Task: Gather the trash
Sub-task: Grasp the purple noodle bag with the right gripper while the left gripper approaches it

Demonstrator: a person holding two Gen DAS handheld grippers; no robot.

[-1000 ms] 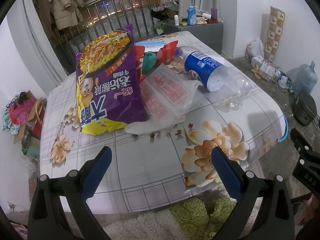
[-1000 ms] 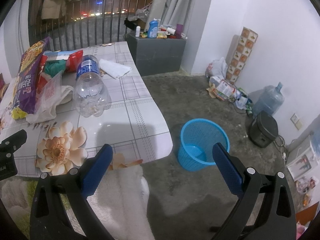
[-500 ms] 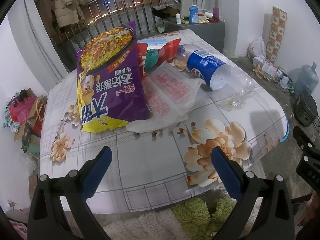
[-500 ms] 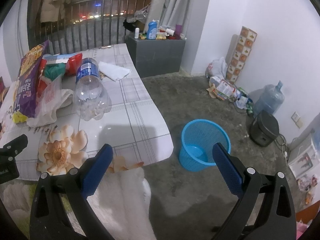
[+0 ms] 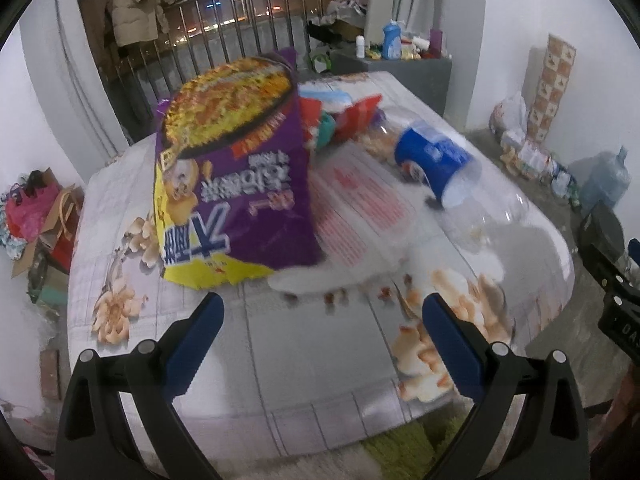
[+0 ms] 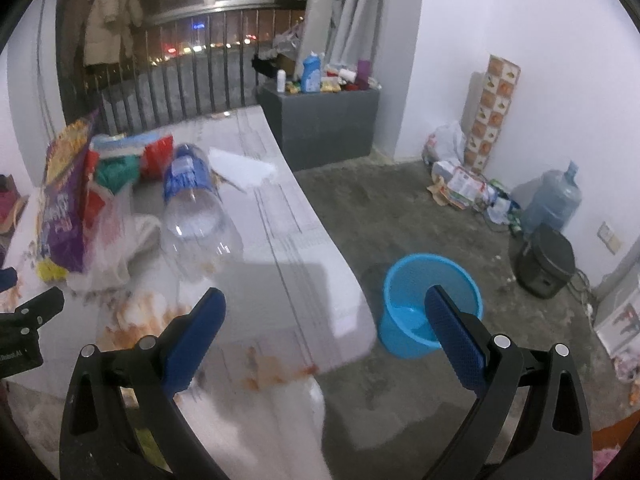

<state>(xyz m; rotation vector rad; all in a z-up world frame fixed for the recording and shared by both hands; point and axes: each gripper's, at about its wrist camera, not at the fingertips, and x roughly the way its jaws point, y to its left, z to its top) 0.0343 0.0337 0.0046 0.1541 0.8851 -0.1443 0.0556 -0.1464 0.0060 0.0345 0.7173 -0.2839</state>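
The left gripper (image 5: 320,312), jaws wide and empty, is nearing the purple snack bag (image 5: 236,184) at the table's (image 5: 320,368) left edge. The right gripper (image 6: 320,312), equally wide, is hanging empty off the right edge; next, the jaws need closing on the bag.

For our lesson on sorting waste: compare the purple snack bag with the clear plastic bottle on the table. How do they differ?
The purple snack bag is opaque, printed with food pictures; the plastic bottle is see-through with a blue label. The bag stands propped up; the bottle lies on its side. The bag is flat-sided and crinkled; the bottle is rounded. Both rest on the flowered table, ungrasped.
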